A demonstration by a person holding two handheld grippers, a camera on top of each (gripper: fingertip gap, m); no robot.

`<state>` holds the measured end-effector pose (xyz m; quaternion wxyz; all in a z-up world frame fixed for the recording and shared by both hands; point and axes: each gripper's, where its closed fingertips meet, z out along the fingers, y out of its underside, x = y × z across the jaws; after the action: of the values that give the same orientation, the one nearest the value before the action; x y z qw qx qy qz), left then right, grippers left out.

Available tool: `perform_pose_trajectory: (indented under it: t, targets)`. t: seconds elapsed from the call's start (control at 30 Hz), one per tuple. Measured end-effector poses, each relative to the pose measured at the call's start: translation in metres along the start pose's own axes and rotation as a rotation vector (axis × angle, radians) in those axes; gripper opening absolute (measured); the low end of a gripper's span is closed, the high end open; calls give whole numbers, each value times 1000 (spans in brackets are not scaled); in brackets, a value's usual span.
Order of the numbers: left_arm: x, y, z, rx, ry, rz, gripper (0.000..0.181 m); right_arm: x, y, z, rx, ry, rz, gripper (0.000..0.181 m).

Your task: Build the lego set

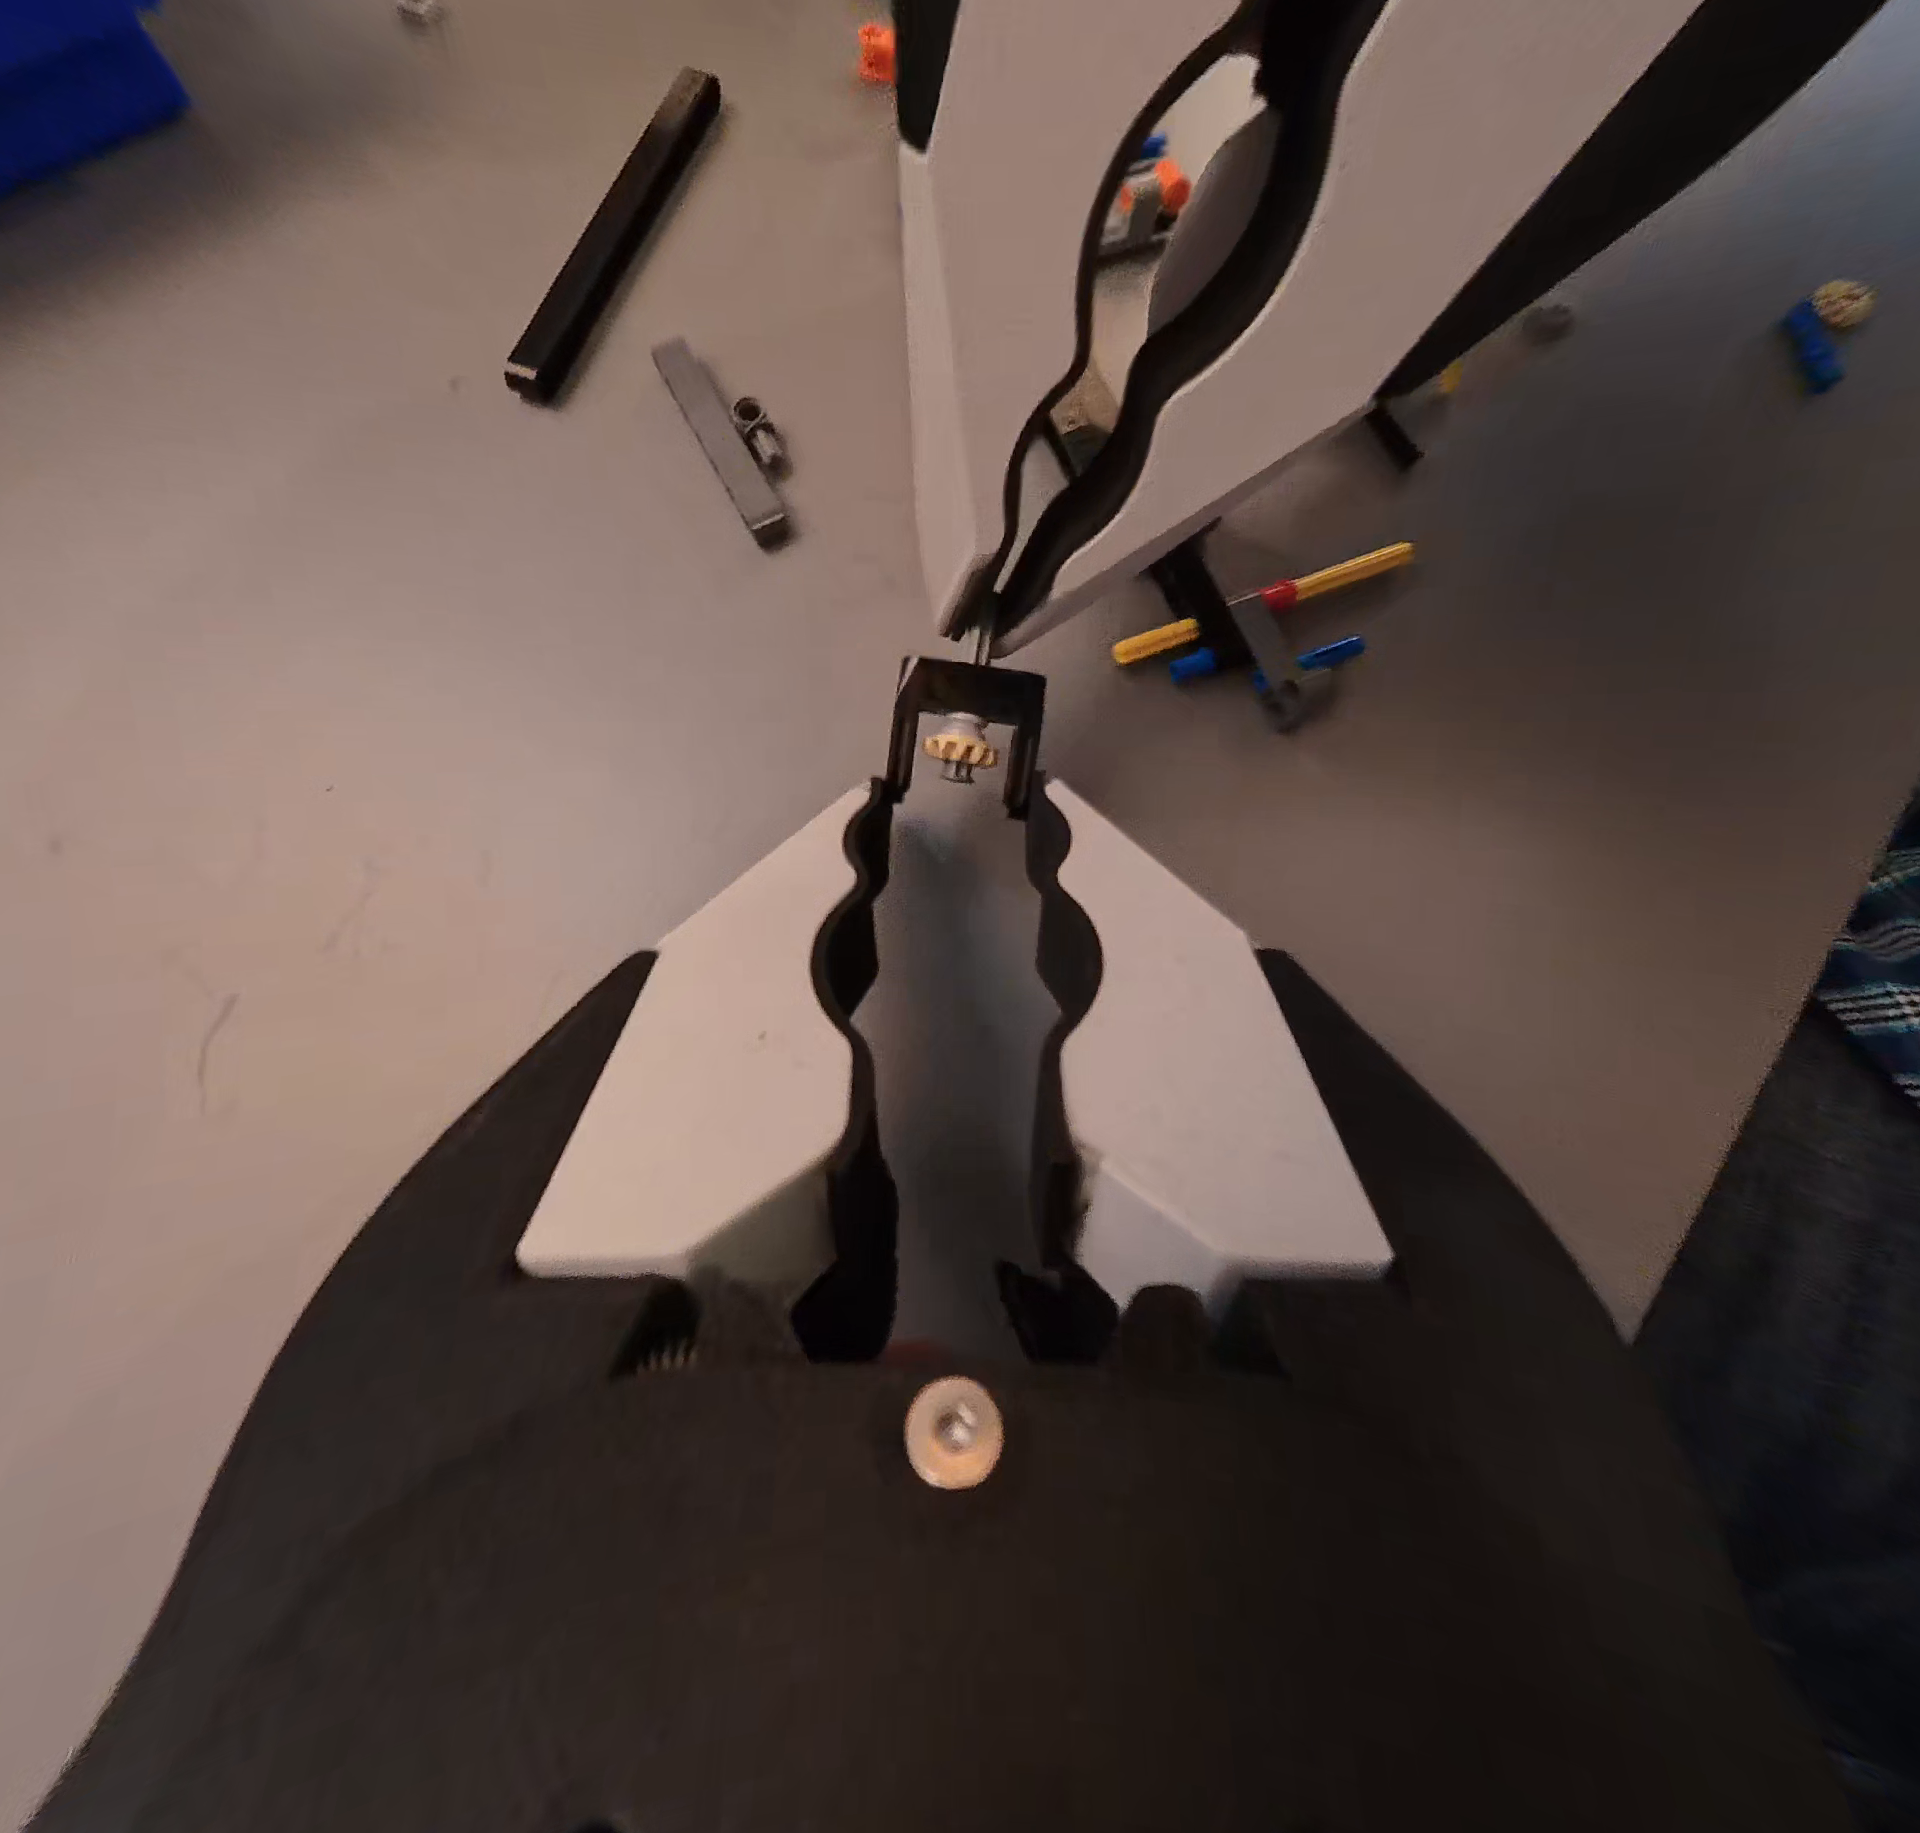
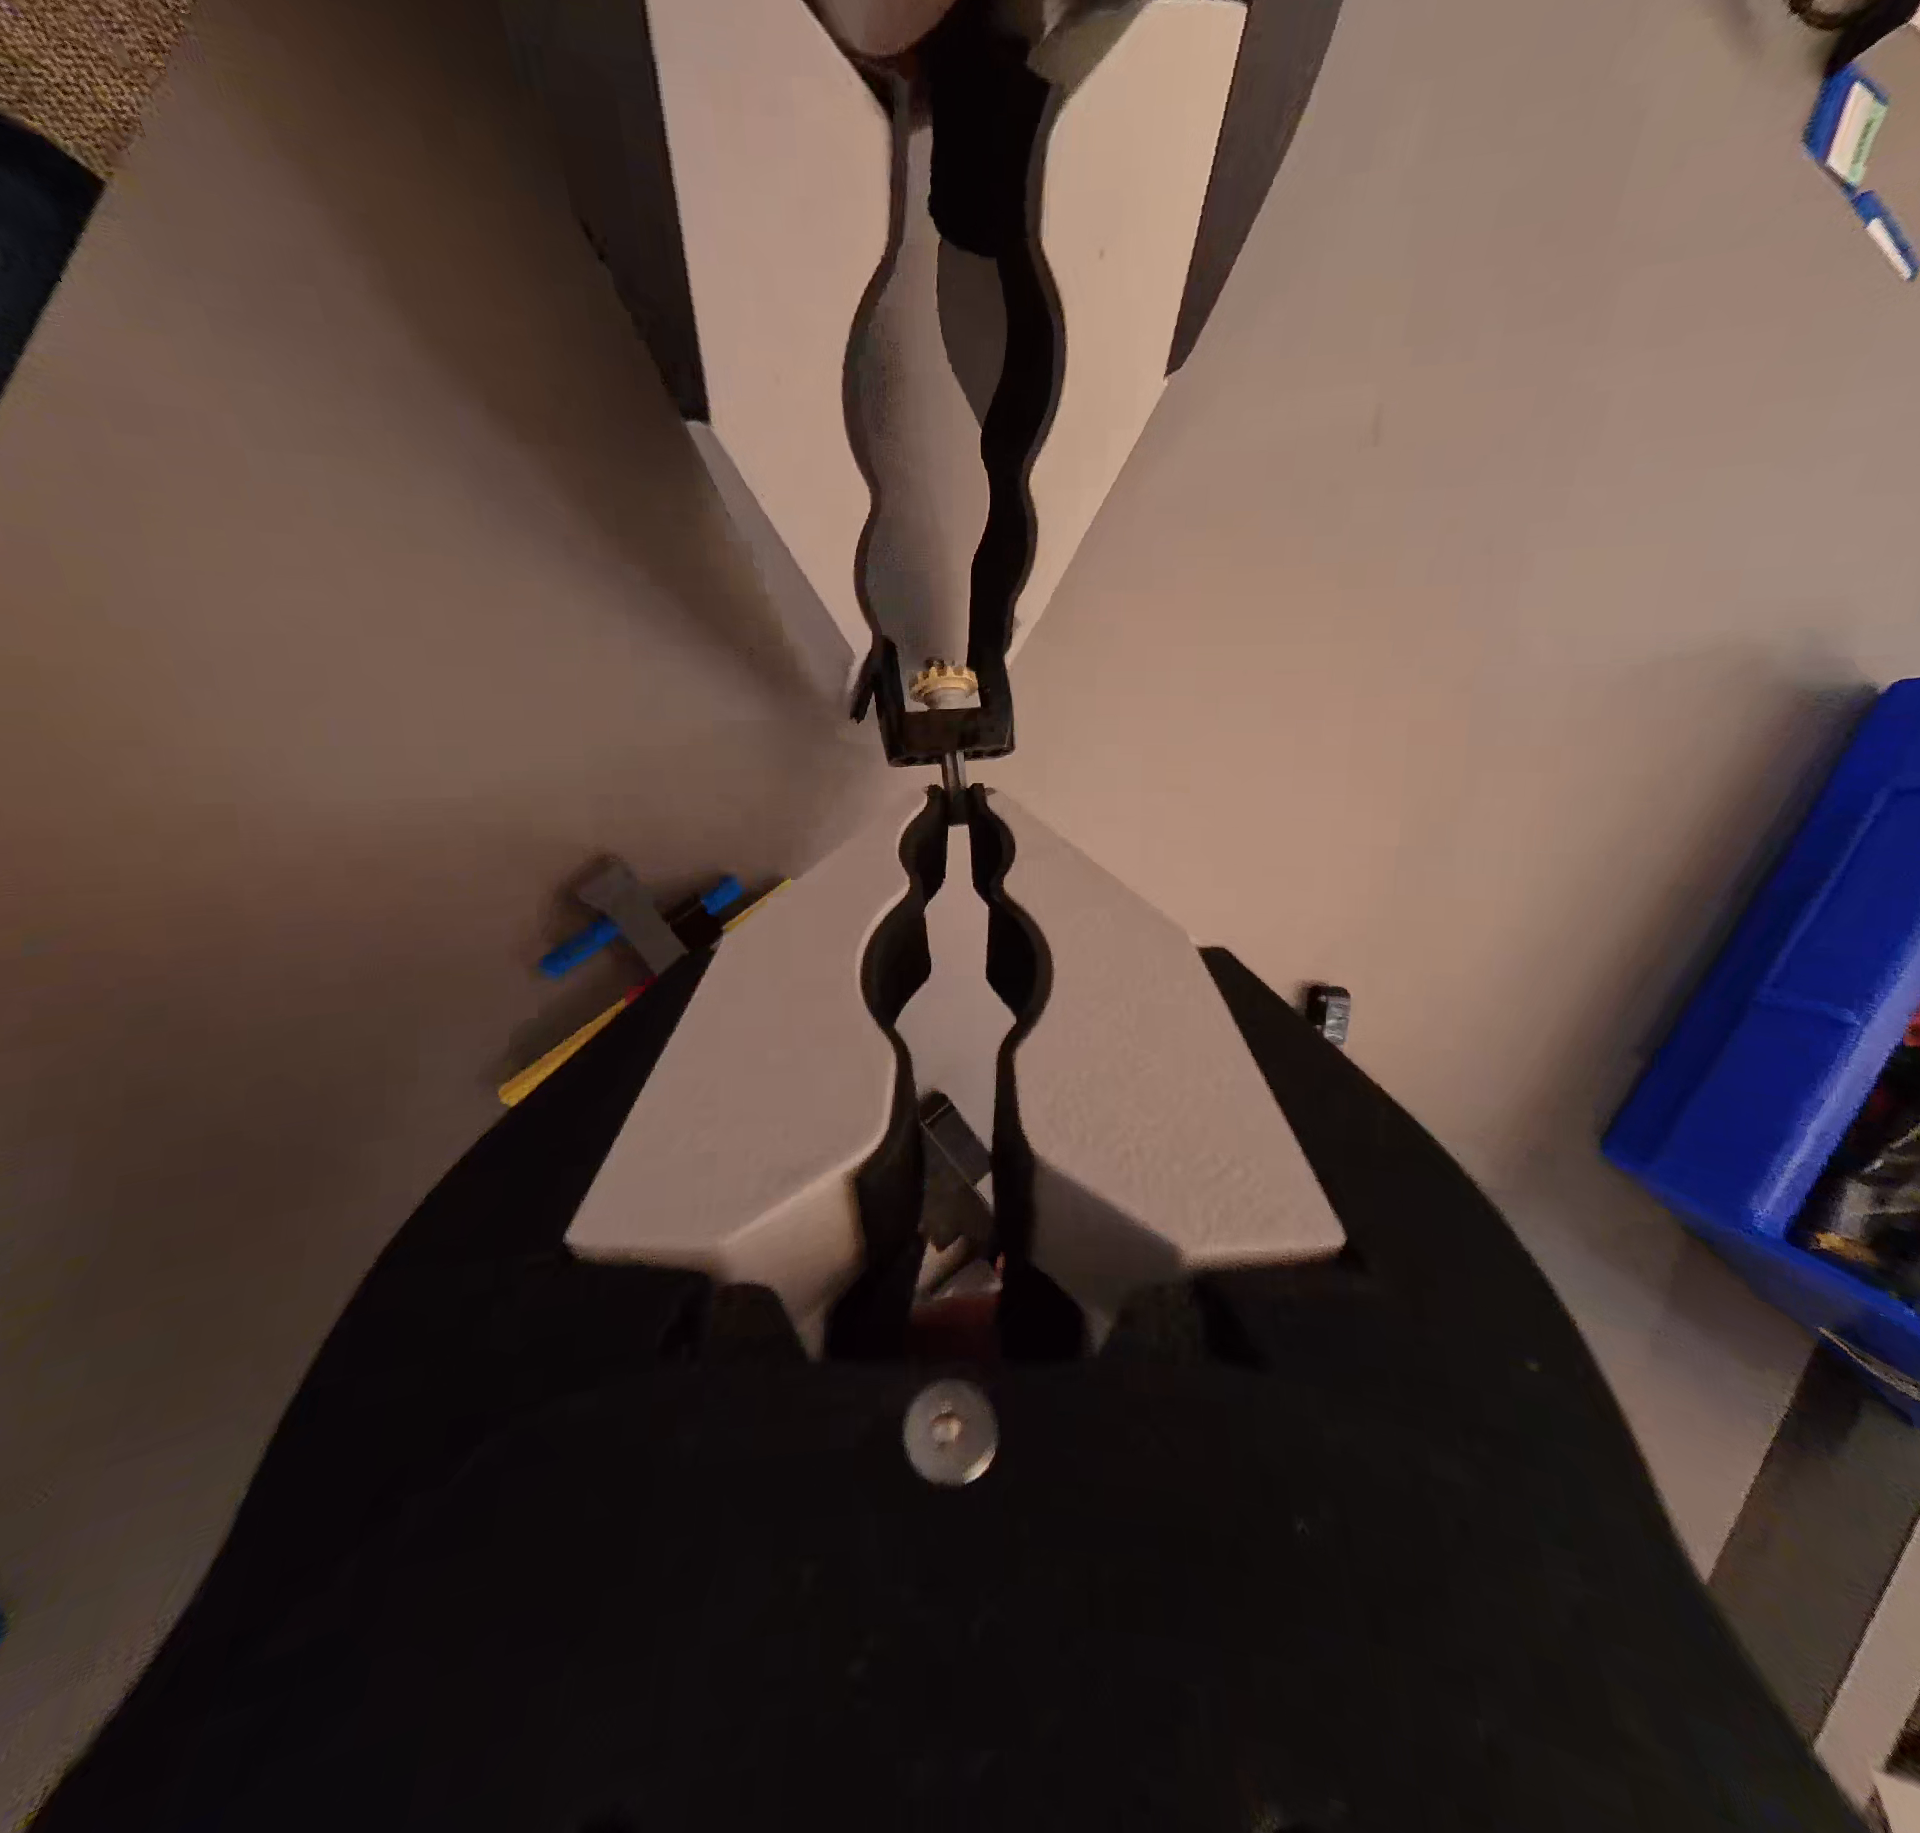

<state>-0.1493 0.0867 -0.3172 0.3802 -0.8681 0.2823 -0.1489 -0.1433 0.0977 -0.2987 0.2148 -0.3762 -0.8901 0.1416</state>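
My left gripper (image 1: 958, 796) is shut on a black U-shaped lego frame (image 1: 971, 687), holding its two legs above the table. A tan bevel gear (image 1: 961, 746) sits inside the frame on a grey axle. My right gripper (image 2: 956, 794) faces it tip to tip and is shut on the axle's outer end (image 2: 952, 771), which sticks out of the frame's crossbar (image 2: 951, 734). The gear also shows in the right wrist view (image 2: 942, 683). In the left wrist view the right gripper (image 1: 982, 630) comes in from the upper right.
On the grey table lie a black beam (image 1: 613, 235), a grey beam with a connector (image 1: 722, 443), a partial assembly with yellow axles and blue pins (image 1: 1262, 630), orange and blue small parts (image 1: 876, 53). A blue parts bin (image 2: 1787, 1045) stands at the right, another blue bin (image 1: 73, 48) far left.
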Motion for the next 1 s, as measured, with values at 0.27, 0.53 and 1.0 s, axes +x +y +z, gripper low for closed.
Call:
perform_pose_trajectory:
  t: [0.27, 0.53, 1.0]
  targets:
    - [-5, 6, 6, -31, -19, -32, 24, 1, 7, 11, -19, -65, 27, 2]
    - [-4, 6, 7, -32, -54, 10, 24, -2, 14, 13, -12, -141, 92, 2]
    - [-6, 11, 2, -35, -96, 14, 21, -4, 21, 13, -21, -167, 112, 2]
